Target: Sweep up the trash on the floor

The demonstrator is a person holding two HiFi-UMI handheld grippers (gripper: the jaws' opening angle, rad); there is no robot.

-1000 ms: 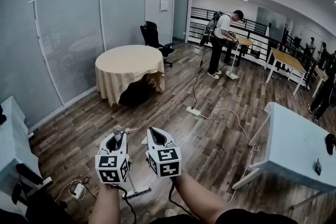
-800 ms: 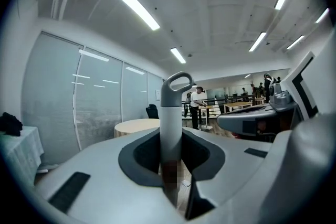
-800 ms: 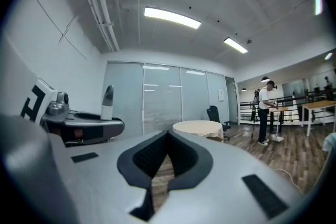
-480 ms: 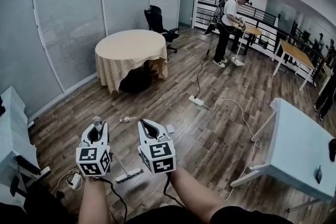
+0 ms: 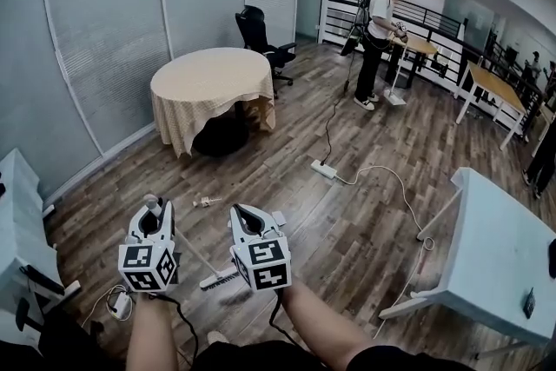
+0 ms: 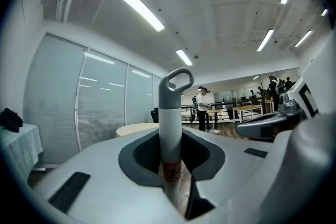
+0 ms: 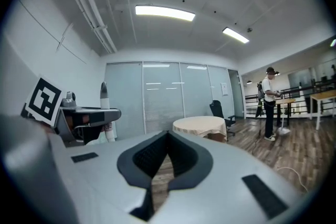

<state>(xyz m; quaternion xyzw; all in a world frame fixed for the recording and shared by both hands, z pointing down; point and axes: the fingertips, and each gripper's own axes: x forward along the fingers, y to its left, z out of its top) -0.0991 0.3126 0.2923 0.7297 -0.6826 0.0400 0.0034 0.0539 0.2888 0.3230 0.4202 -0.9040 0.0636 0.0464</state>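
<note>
A: Left tool (image 5: 149, 221), state?

B: Clamped on the broom handle (image 6: 170, 128). In the left gripper view the white shaft stands upright between the two dark pads (image 6: 140, 157), with both jaws pressed to it. Its grey loop end sticks up above the tool.

A: Broom head?

B: The broom head (image 5: 221, 276) is down on the wood floor (image 5: 347, 230). In the head view it sits low between the two tools, and the handle slants from it up and left into the left tool.

A: Right tool (image 5: 248, 221)?

B: Jaws together at the tips, nothing between them. The right gripper view shows only floor through the slit under the pads. It is held just beside the left tool, apart from the broom.

A: Trash?

B: One small piece of trash (image 5: 207, 202) lies on the floor ahead of the tools, between them and the round counter (image 5: 208, 78). A pale paper scrap (image 5: 279, 218) lies just right of the right tool. I cannot tell what either one is.

A: Surroundings?

B: A black chair (image 5: 261, 48) stands behind the round counter. A power strip (image 5: 323, 170) with a white cable lies mid-floor. A person (image 5: 376, 22) stands far off at a small stand. A white counter (image 5: 504, 248) is at the right.
</note>
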